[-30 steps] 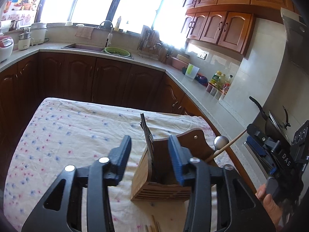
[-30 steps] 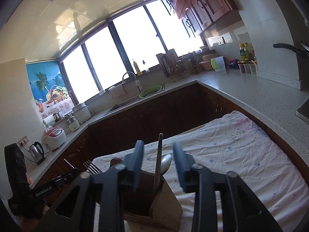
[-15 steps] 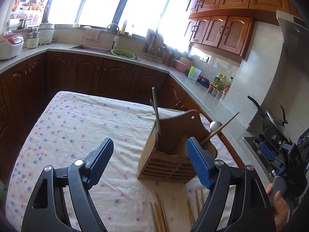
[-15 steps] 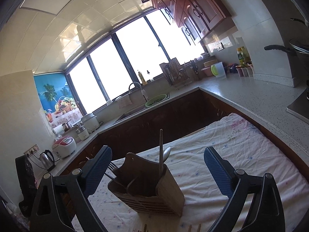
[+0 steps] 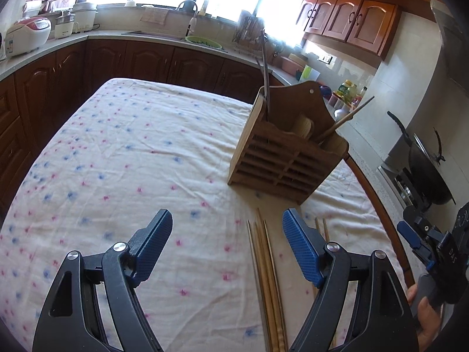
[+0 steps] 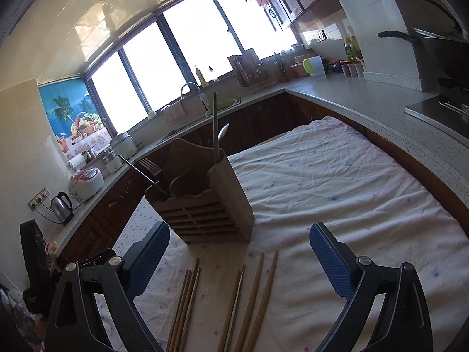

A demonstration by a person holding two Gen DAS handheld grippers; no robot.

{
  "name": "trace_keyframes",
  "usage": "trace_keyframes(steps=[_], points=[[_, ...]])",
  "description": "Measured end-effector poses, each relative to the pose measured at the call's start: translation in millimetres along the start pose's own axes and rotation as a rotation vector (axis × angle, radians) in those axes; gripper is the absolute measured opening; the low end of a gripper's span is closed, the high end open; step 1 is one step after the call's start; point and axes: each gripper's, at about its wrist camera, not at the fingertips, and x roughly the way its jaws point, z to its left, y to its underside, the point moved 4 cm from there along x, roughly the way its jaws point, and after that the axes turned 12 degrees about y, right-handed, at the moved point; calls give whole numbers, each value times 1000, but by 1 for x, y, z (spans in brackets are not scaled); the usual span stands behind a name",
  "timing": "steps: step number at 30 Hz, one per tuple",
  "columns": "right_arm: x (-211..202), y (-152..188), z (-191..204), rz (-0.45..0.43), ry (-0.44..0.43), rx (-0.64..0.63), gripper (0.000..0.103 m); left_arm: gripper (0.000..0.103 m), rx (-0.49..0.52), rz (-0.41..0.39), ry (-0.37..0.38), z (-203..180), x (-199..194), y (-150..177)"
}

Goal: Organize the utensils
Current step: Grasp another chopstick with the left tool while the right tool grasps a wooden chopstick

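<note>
Left gripper (image 5: 227, 236): jaws spread wide, nothing between the pads; a second ago they stood narrow, close around the holder's front.
Right gripper (image 6: 239, 250): also spread wide and empty; earlier it was half closed around an upright chopstick.
Chopsticks (image 6: 252, 302): loose on the tablecloth (image 5: 123, 152), just before both grippers, now in fuller view.
Wooden holder (image 5: 285, 158): upright beyond the chopsticks, farther from both grippers than before.
Inside holder: fork (image 6: 149, 165), one chopstick (image 6: 215, 126), possibly a spoon, glare-blurred.
</note>
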Motion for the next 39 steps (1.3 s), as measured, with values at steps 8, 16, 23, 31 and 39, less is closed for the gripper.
trace_keyframes(steps=[8,16,23,31,39], points=[[6,33,-7,70,19,-13,97,79,7,60,-44,2,6,25],[10,41,2,98,24,-54,85,79,26,110,-81,0,16,30],[24,46,6,158,27,-72,56,79,70,185,-99,-8,39,32],[53,57,18,252,24,-125,31,70,116,252,-132,-11,72,32],[82,60,19,304,48,-151,27,58,122,299,-134,-7,97,30]])
